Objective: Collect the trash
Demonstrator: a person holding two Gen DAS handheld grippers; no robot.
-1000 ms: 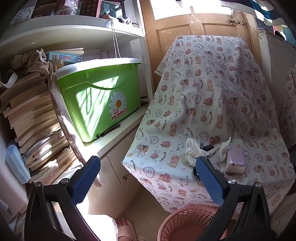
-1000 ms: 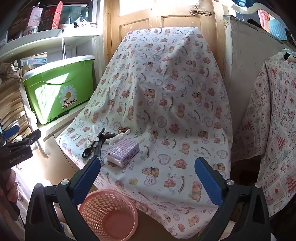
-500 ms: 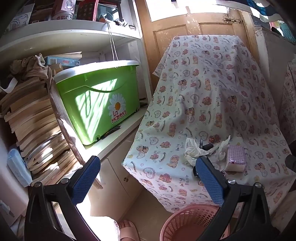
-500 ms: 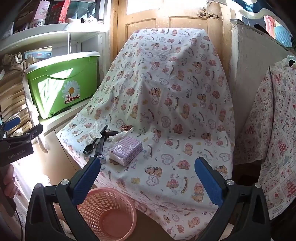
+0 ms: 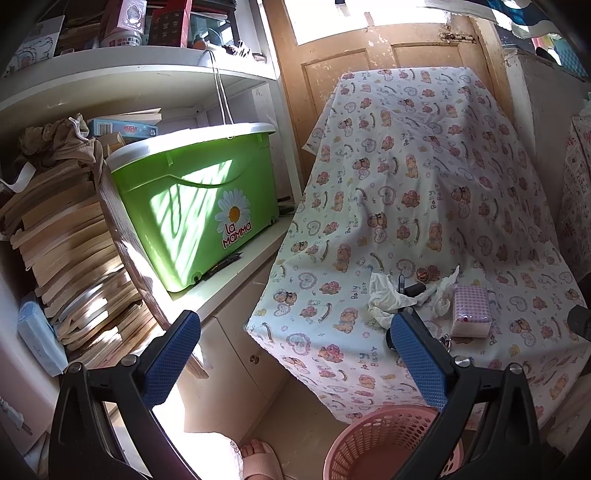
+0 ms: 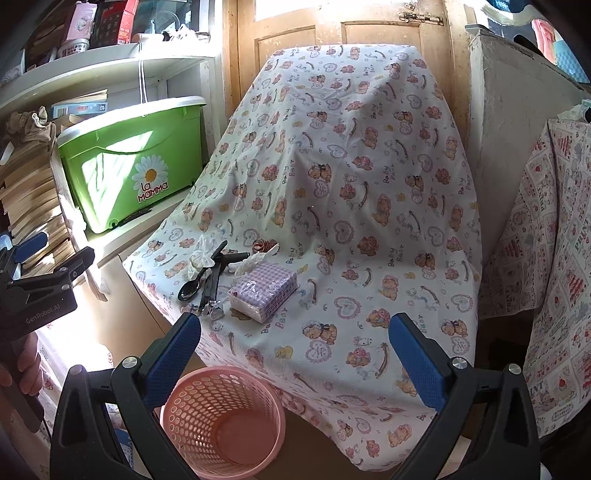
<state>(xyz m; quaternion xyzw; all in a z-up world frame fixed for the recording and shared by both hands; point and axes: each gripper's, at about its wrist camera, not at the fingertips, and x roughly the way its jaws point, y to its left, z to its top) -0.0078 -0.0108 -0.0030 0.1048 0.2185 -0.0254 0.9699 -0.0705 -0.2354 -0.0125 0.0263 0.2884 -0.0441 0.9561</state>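
Observation:
Litter lies on a bear-print cloth (image 6: 369, 229): crumpled white tissue (image 5: 384, 295) (image 6: 202, 254), a black plastic spoon (image 6: 190, 288), black utensils (image 6: 218, 273), a small foil wrapper (image 6: 214, 308) and a reddish round wrapper (image 6: 260, 245). A purple checked tissue pack (image 6: 263, 290) (image 5: 471, 308) lies beside them. On the floor in front stands a pink mesh waste basket (image 6: 221, 417) (image 5: 388, 439), holding nothing that I can see. My left gripper (image 5: 295, 354) and right gripper (image 6: 295, 354) are both open, held short of the cloth and above the basket. The left gripper's body also shows at the left edge of the right wrist view.
A green storage box (image 5: 195, 206) sits on a white cabinet (image 5: 229, 354) left of the cloth, with stacked books (image 5: 66, 251) and shelves further left. A wooden door (image 6: 343, 33) stands behind. Another patterned cloth (image 6: 546, 277) hangs at right. A slippered foot (image 5: 258, 458) is by the basket.
Both views have shifted slightly; the right gripper has eased closer to the cloth and lower, so the litter and basket sit a little larger. Both grippers stay open.

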